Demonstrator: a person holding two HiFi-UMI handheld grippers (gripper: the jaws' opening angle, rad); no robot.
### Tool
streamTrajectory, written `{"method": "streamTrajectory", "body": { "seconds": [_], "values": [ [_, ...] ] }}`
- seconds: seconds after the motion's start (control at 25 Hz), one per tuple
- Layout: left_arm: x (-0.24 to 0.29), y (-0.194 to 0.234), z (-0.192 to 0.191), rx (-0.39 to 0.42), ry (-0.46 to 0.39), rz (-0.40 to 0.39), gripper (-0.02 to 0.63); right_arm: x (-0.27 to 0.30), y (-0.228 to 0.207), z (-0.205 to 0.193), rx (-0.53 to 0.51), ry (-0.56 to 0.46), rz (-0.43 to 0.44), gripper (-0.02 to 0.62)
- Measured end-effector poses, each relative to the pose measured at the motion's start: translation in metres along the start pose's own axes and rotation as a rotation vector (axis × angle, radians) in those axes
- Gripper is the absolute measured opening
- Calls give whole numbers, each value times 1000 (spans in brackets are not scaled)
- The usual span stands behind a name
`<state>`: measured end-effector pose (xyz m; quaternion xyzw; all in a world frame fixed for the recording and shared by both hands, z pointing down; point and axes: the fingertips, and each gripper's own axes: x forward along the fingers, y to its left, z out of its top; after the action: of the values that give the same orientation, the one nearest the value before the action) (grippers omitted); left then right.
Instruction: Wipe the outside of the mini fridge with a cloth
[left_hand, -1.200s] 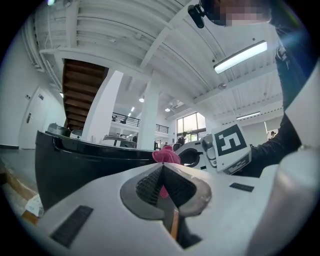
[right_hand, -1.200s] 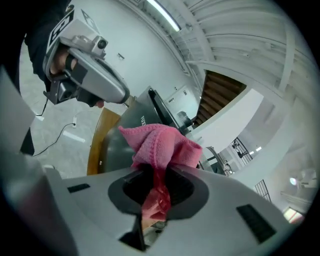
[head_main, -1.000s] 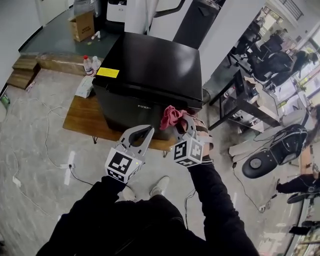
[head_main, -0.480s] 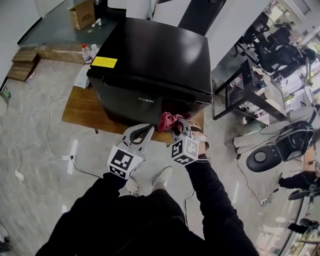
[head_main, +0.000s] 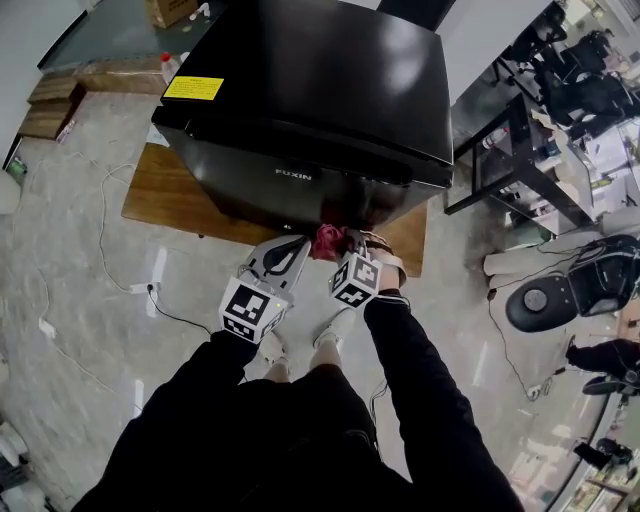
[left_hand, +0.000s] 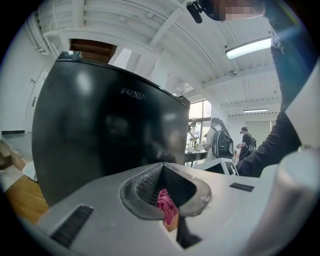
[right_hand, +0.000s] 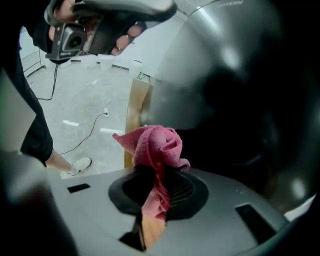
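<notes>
The black mini fridge (head_main: 310, 90) stands on a low wooden table (head_main: 170, 205), with a yellow label (head_main: 194, 88) on its top. My right gripper (head_main: 343, 250) is shut on a bunched pink cloth (head_main: 328, 240), which is pressed against the bottom of the fridge's front. In the right gripper view the cloth (right_hand: 155, 145) bulges out past the right gripper (right_hand: 157, 167) towards the dark fridge (right_hand: 240, 75). My left gripper (head_main: 298, 244) is just left of the cloth, shut and holding nothing. In the left gripper view the left gripper (left_hand: 162, 165) faces the fridge front (left_hand: 100, 135).
Cables (head_main: 110, 250) trail over the tiled floor on the left. Bottles (head_main: 168, 62) stand behind the wooden table. At the right are a black metal table (head_main: 510, 150) and a dark round-based machine (head_main: 560, 290). The person's shoes (head_main: 335, 325) are just below the grippers.
The right gripper has carried the cloth down the fridge's front, from near the top edge to the bottom. The left gripper went down beside it. The head has come closer.
</notes>
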<state>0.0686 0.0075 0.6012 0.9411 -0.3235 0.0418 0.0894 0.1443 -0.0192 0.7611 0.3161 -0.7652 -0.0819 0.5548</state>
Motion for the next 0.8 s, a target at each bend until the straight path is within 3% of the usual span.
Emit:
{"method": "streamTrajectory", "body": {
  "seconds": [0.32,0.48,0.6,0.8],
  "values": [
    [-14,8,-25,-27,51,56,6,59,39,-33,6,91,97,65],
    [-23,11,-19,-35,50,67,6,49,48,-21,20,78,139,67],
    [-36,15,-3,-41,36,83,6,6,43,14,6,8,102,67],
    [-60,24,40,-3,-7,111,6,-100,4,90,11,-146,-62,67]
  ]
}}
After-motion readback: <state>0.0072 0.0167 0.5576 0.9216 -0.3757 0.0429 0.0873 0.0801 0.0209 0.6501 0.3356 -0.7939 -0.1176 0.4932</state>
